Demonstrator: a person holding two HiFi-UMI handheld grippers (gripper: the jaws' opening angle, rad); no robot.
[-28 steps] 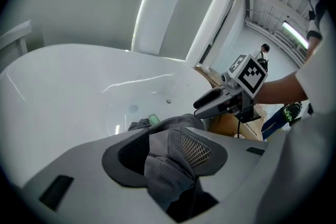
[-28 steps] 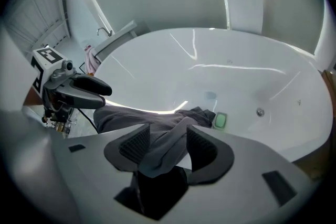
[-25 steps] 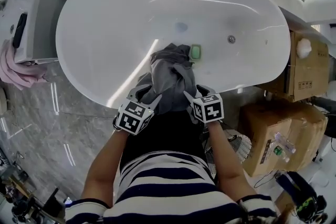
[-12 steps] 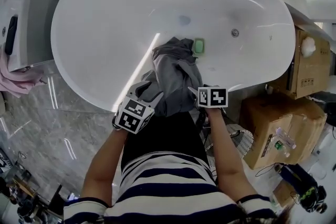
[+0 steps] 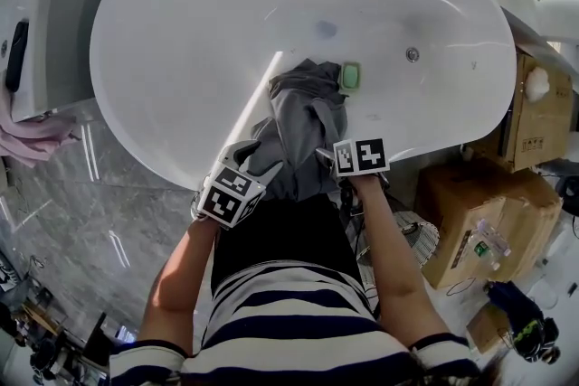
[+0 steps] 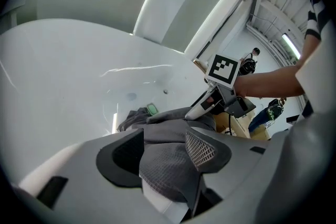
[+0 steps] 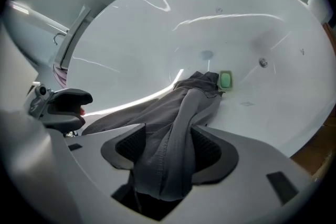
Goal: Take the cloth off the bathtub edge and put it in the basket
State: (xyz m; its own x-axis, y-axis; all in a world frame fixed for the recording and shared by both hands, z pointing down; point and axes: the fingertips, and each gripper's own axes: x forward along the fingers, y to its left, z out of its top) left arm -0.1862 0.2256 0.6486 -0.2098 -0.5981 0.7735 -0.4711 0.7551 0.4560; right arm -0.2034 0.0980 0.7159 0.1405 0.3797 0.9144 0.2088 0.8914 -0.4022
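Left gripper [image 6: 165, 144]: jaws released, just been opening, near end of the cloth [image 5: 303, 127] loose between them. Right gripper [image 7: 169, 148]: jaws wide, just been closing slightly, cloth between, not pinched. Cloth drapes over the near rim of the tub [image 5: 181, 59]. Its long axis runs straight away from both jaws into the tub. Both hands are equally near.

Bright, even light from above falls on the white tub [image 5: 172, 59]; long glare streaks lie on its wall. All my views bend strongly at the edges, with dark corners. Shadows are soft.
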